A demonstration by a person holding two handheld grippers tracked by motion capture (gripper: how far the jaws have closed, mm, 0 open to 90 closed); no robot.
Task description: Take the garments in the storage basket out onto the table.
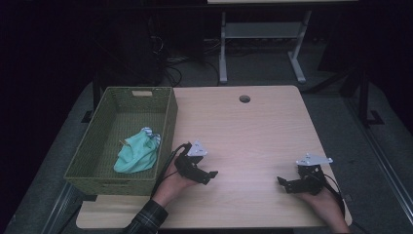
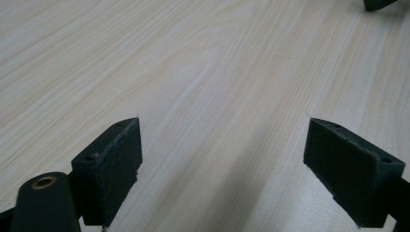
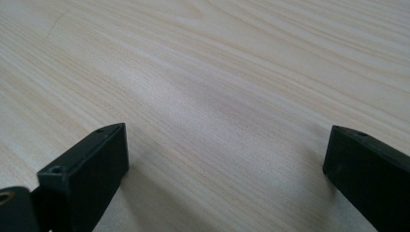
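Grippers rest low over a pale wooden desk (image 1: 253,131), one in each of a person's hands, both near the desk's front edge. Left gripper (image 1: 207,176) sits toward the front left, just beside the right wall of a green woven basket (image 1: 92,161), and points toward the desk's middle; its two black jaws stand wide apart with bare wood grain between them, holding nothing. Right gripper (image 1: 283,183) lies near the front right corner, well apart from the left one, pointing back toward it; its jaws are likewise spread wide and grasp nothing. In the left gripper view (image 2: 222,169) a dark tip of the other gripper (image 2: 379,4) shows at the top right. Inside the basket, which covers the desk's left edge, a crumpled mint-green cloth (image 1: 138,152) lies against the right wall, near the basket's front. A round cable hole (image 1: 244,99) sits by the desk's back edge
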